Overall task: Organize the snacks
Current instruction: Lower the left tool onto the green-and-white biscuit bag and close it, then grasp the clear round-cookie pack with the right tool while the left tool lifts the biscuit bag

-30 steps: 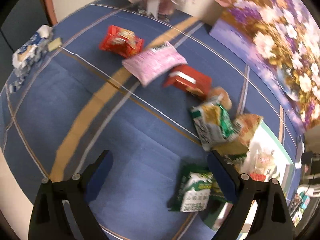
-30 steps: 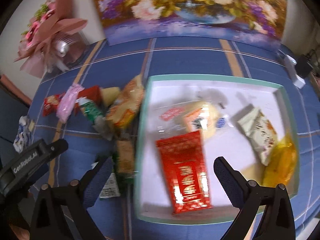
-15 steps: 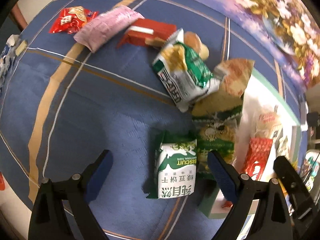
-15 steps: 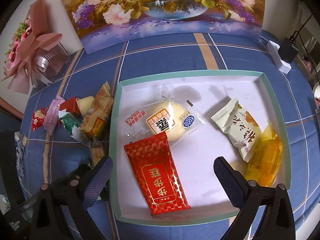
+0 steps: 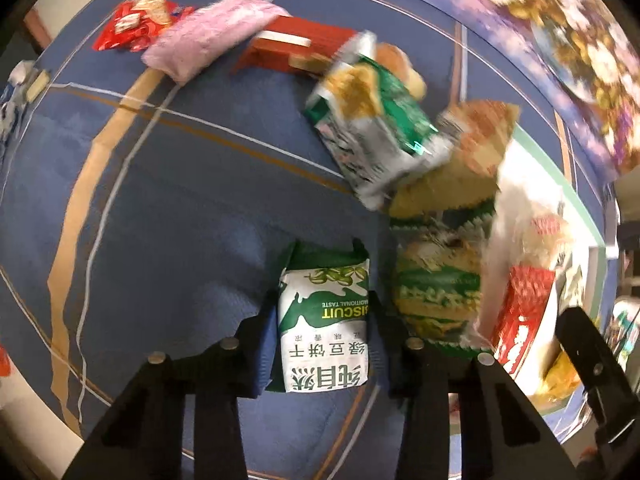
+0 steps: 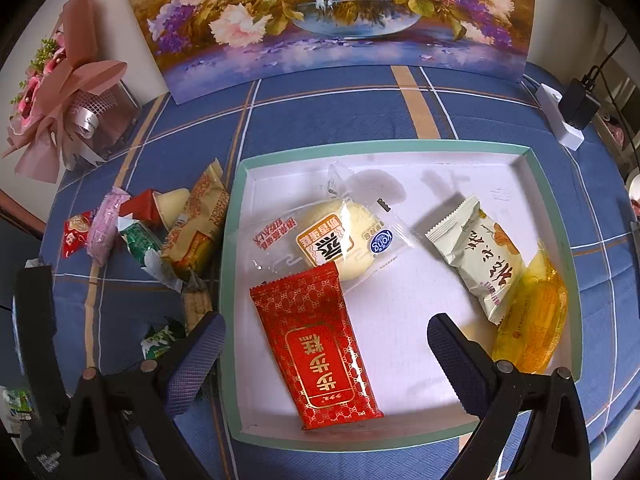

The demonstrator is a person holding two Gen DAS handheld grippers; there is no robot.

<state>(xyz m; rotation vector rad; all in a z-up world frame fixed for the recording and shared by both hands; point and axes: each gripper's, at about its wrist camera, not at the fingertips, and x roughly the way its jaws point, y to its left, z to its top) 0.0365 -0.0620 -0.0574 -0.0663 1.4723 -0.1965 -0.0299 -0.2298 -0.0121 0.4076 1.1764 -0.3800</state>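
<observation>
A green and white biscuit packet (image 5: 320,352) lies on the blue tablecloth. My left gripper (image 5: 322,312) points down over it. Its jaws are closing, and both pads press the packet's long sides. Beside it lies a green snack bag (image 5: 436,292), hard against the white tray (image 5: 560,184). My right gripper (image 6: 324,320) hangs open above the tray (image 6: 380,146), over a red packet (image 6: 316,352), holding nothing. The tray also holds a wrapped bun (image 6: 332,240), a pale green packet (image 6: 480,256) and a yellow packet (image 6: 532,320).
Left of the tray is a pile of snacks: a green chip bag (image 5: 372,132), a red box (image 5: 300,44), a pink packet (image 5: 212,36) and a small red packet (image 5: 136,24). A flower painting (image 6: 332,20), a bouquet (image 6: 68,92) and a power strip (image 6: 568,116) stand behind.
My left gripper came down over the biscuit packet and its jaws went from wide open to closed against the packet's sides. The right gripper stays open above the tray.
</observation>
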